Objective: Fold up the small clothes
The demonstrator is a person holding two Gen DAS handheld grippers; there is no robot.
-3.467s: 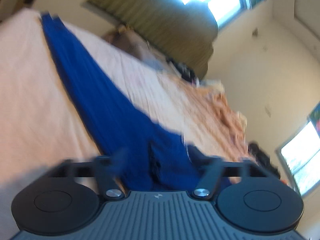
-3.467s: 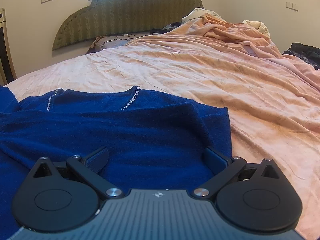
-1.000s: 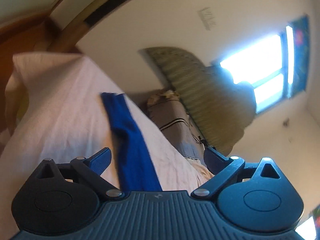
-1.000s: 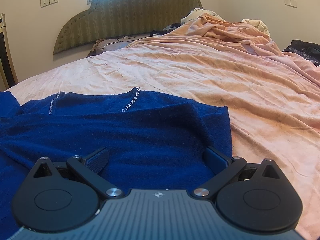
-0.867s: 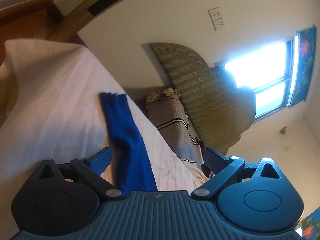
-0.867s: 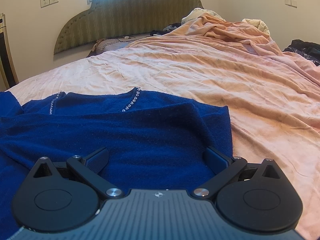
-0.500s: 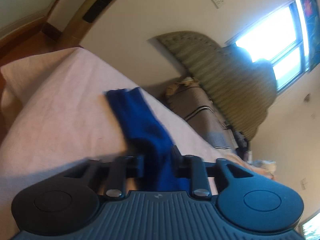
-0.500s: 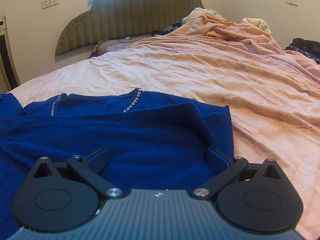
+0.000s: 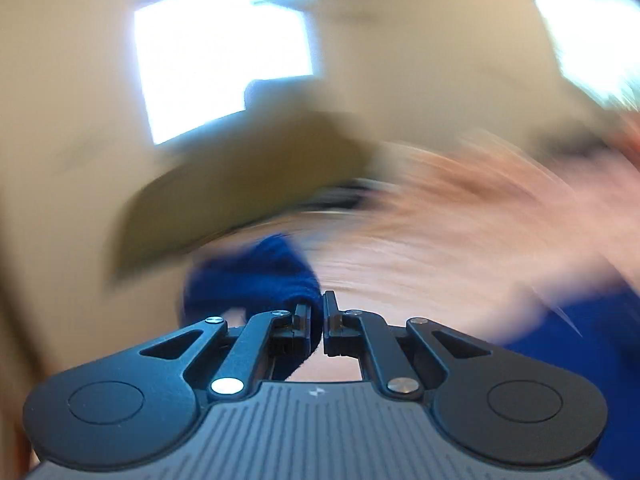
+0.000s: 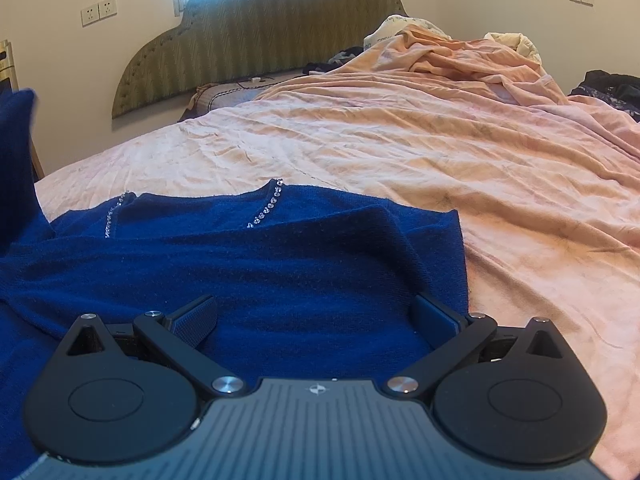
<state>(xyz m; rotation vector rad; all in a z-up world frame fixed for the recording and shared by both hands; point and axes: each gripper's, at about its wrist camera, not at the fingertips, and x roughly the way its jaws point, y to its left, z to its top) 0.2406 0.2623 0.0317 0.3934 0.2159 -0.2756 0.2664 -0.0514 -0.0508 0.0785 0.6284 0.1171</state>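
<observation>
A dark blue knit sweater point(image 10: 260, 272) with small rhinestones at its neckline lies on the pink bed sheet point(image 10: 460, 152). My right gripper point(image 10: 316, 320) hovers low over its folded body, open, with nothing between the fingers. In the blurred left wrist view my left gripper point(image 9: 317, 312) is shut on a bunch of the blue sleeve point(image 9: 256, 272), which sticks up past the fingertips. That lifted sleeve point(image 10: 16, 152) shows at the far left of the right wrist view. More blue fabric point(image 9: 592, 344) lies at the right of the left wrist view.
A green padded headboard point(image 10: 248, 36) and a pillow point(image 10: 224, 96) stand at the head of the bed. Rumpled pink bedding point(image 10: 460, 56) is piled at the far right, with dark clothes point(image 10: 608, 84) beyond it. Bright windows point(image 9: 216, 48) show in the blurred left view.
My left gripper closed on the blue sleeve and is swinging fast with it, lifting it at the sweater's left. The right gripper has barely moved and stays open.
</observation>
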